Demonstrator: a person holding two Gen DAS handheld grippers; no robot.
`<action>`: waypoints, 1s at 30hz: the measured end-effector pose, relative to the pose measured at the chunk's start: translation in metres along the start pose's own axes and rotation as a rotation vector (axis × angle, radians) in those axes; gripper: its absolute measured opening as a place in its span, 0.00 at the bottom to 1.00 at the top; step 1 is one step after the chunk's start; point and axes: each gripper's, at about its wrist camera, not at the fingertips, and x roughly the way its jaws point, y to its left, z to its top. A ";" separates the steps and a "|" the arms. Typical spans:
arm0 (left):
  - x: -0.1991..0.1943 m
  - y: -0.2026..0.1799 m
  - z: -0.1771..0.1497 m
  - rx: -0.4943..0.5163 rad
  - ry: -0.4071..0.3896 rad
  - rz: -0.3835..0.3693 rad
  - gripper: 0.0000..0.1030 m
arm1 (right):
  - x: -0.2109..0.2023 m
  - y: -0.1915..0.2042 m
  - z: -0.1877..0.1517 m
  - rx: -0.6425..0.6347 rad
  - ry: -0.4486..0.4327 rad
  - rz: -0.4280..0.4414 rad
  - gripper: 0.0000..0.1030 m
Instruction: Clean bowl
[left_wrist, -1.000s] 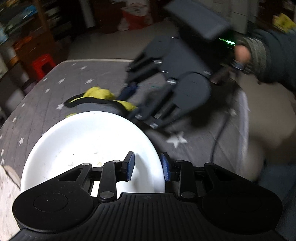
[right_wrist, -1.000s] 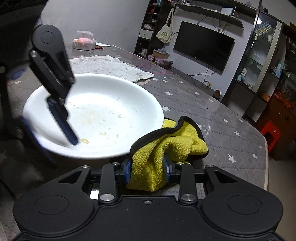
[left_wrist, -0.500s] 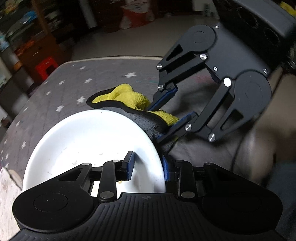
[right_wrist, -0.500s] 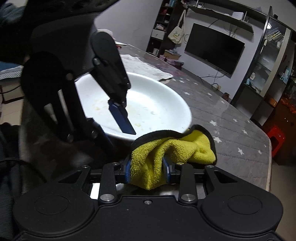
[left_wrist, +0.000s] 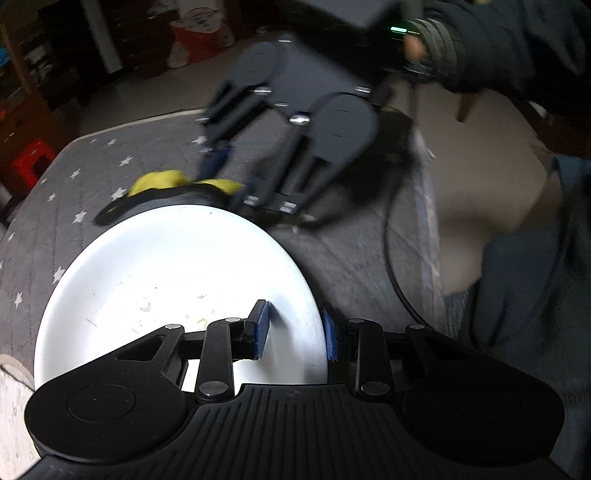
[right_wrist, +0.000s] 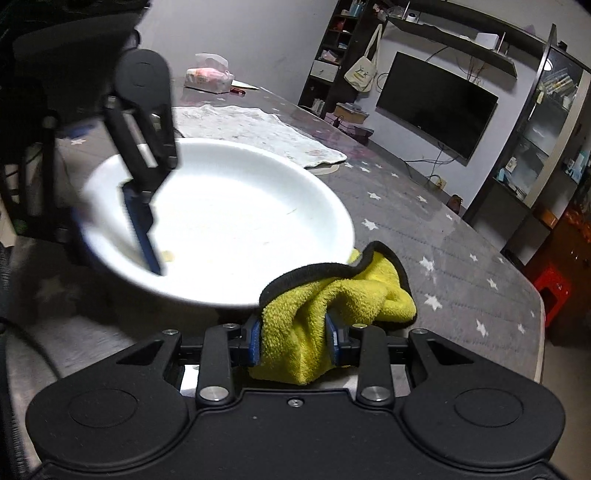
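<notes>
A white shallow bowl (left_wrist: 166, 266) with small food specks sits on the grey star-patterned tablecloth; it also shows in the right wrist view (right_wrist: 236, 221). My left gripper (left_wrist: 295, 328) is shut on the bowl's near rim, one finger inside and one outside. My right gripper (right_wrist: 293, 339) is shut on a yellow cloth with black edging (right_wrist: 332, 299), held just at the bowl's far rim. In the left wrist view the cloth (left_wrist: 166, 186) peeks out behind the bowl under the blurred right gripper (left_wrist: 236, 177).
A pale floral cloth (right_wrist: 258, 129) lies on the table beyond the bowl, with a plastic-wrapped packet (right_wrist: 208, 75) further back. A black cable (left_wrist: 391, 258) runs over the table's edge. A red stool (right_wrist: 552, 291) stands on the floor.
The right gripper with the cloth has swung back and forth beside the bowl's rim and is now blurred in motion. The left gripper keeps its hold on the bowl.
</notes>
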 end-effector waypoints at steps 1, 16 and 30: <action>-0.003 0.000 -0.002 0.018 0.003 -0.019 0.31 | 0.003 -0.002 0.000 -0.006 0.000 -0.001 0.35; -0.018 0.022 0.006 -0.049 0.003 -0.151 0.40 | 0.003 0.000 -0.005 0.014 -0.006 -0.010 0.35; -0.004 -0.002 0.037 -0.301 0.031 0.241 0.36 | -0.031 0.043 -0.011 0.040 0.012 -0.039 0.35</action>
